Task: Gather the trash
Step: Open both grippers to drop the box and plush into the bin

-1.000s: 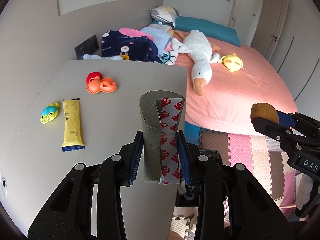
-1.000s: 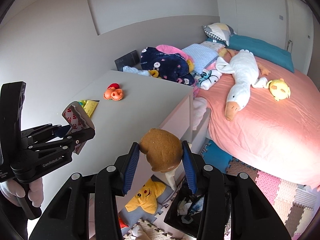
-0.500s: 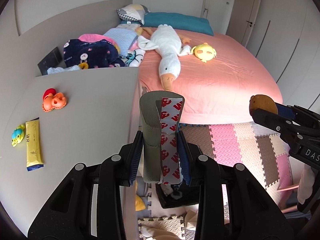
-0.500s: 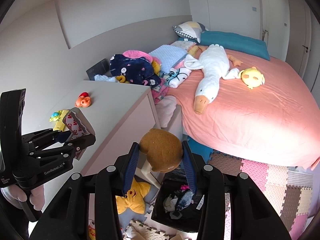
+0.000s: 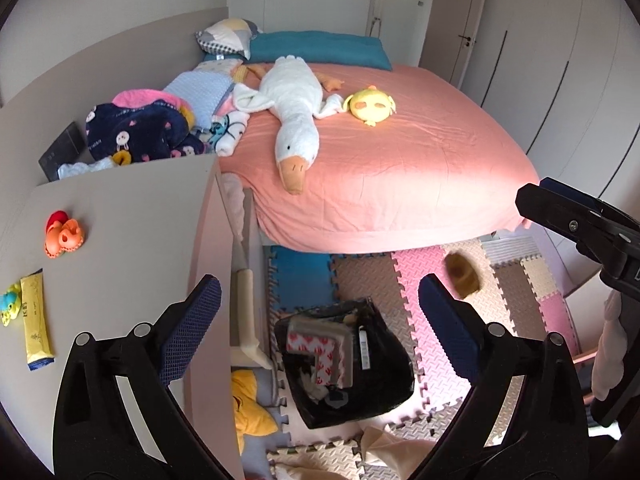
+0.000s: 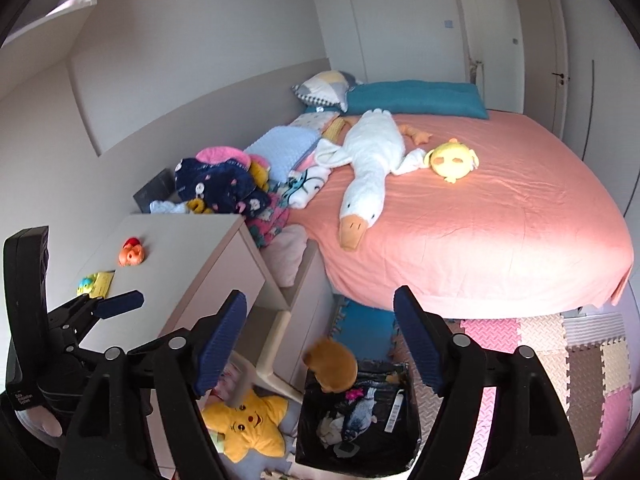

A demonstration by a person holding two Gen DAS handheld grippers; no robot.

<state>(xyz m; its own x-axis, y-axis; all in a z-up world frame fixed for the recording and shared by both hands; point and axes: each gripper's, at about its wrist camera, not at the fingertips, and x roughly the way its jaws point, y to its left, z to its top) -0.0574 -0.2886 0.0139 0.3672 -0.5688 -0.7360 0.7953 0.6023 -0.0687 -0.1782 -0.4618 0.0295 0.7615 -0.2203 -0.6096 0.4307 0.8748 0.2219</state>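
A black trash bin (image 5: 348,364) stands on the floor mats by the desk; it also shows in the right wrist view (image 6: 360,416). The grey foam strip with red-white tape (image 5: 320,344) is dropping into it below my open, empty left gripper (image 5: 320,320). The brown bun-like lump (image 6: 331,364) is in the air at the bin's rim below my open, empty right gripper (image 6: 320,332); it also shows in the left wrist view (image 5: 462,274). A yellow wrapper (image 5: 35,322) lies on the desk (image 5: 132,240).
An orange toy (image 5: 62,234) and a small blue-yellow toy (image 5: 8,304) sit on the desk. A yellow star plush (image 6: 244,420) lies on the floor left of the bin. The pink bed (image 5: 400,168) with a goose plush (image 5: 294,120) fills the back.
Both grippers opened over the bin. The foam strip dropped from the left gripper into the bin, and the brown lump dropped from the right gripper towards it.
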